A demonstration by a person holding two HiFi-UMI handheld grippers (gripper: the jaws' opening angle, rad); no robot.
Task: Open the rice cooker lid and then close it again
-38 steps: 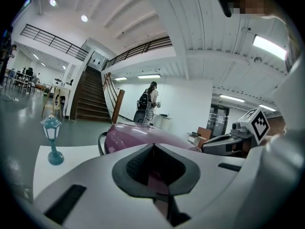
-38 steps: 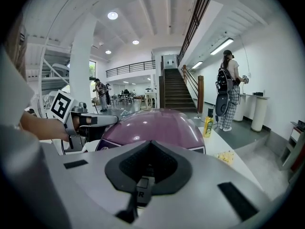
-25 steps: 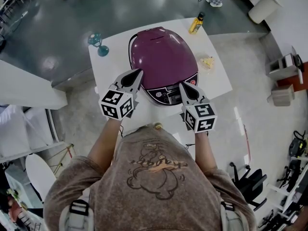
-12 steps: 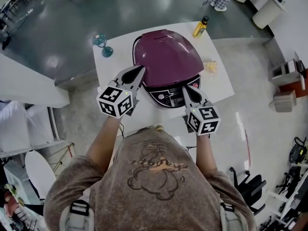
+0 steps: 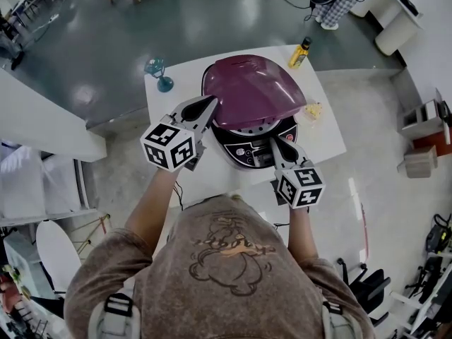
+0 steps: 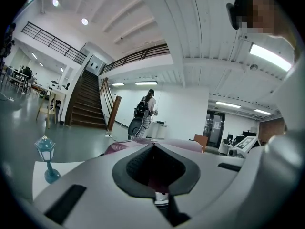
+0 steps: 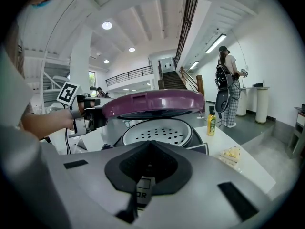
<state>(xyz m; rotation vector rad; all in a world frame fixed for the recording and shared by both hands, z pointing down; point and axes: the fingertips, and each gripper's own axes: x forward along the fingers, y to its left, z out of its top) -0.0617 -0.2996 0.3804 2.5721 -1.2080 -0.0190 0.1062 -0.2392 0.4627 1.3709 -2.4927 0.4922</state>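
The rice cooker stood mid-bench. Its purple lid was raised partway over a perforated white tray inside. The left hand-held gripper, jaws together, lay against the lid's left edge. The right hand-held gripper, jaws together on nothing, pointed at the front control panel. 3 things stood around the cooker, all clear of the lid: a teal lantern-shaped ornament at left, a yellow bottle at the far right corner, and pale food just beside it on the right.
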